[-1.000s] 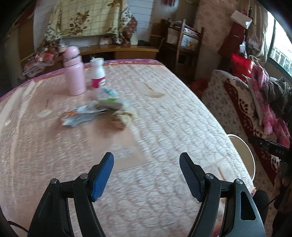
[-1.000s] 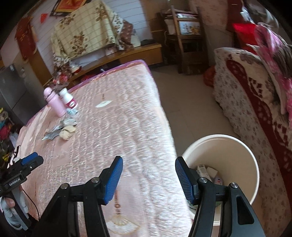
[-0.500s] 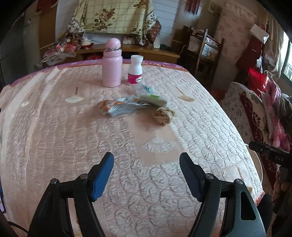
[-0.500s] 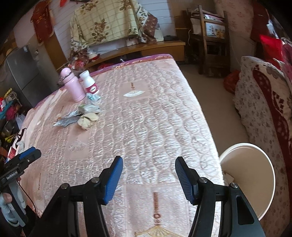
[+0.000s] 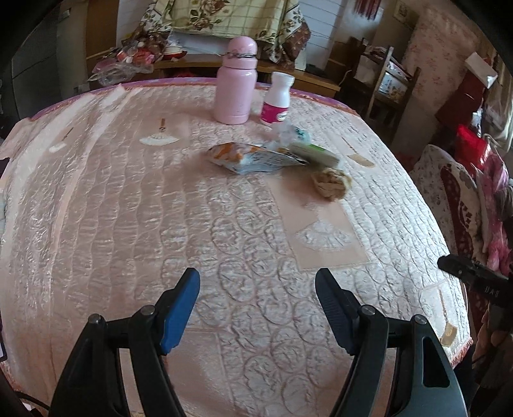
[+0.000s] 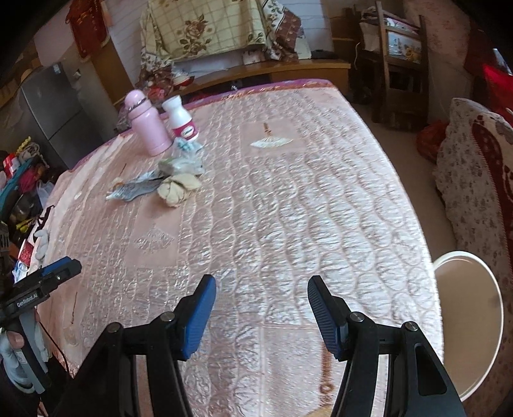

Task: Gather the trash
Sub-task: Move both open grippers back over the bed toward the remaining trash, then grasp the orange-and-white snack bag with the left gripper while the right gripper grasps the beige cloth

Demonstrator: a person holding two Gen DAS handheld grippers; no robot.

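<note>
Left wrist view: left gripper (image 5: pixel 256 308) and right gripper (image 6: pixel 261 308) both gape wide, empty. Snack wrapper (image 5: pixel 253 157), crumpled paper ball (image 5: pixel 332 184) near pink bottle (image 5: pixel 236 81) remain uncollected; bin (image 6: pixel 468 317) waits

Bed (image 6: pixel 288 199), pink quilted cover, fan motifs. Low wooden bench (image 6: pixel 288 69) along white wall (image 5: pixel 320 19), draped with floral checked blanket (image 6: pixel 208 29). Wooden shelf unit (image 6: pixel 400 48) far right. Grey refrigerator (image 6: pixel 54 106) left. Floral sofa (image 6: pixel 474 166) right. Pale floor (image 6: pixel 413 154). Daylight.
</note>
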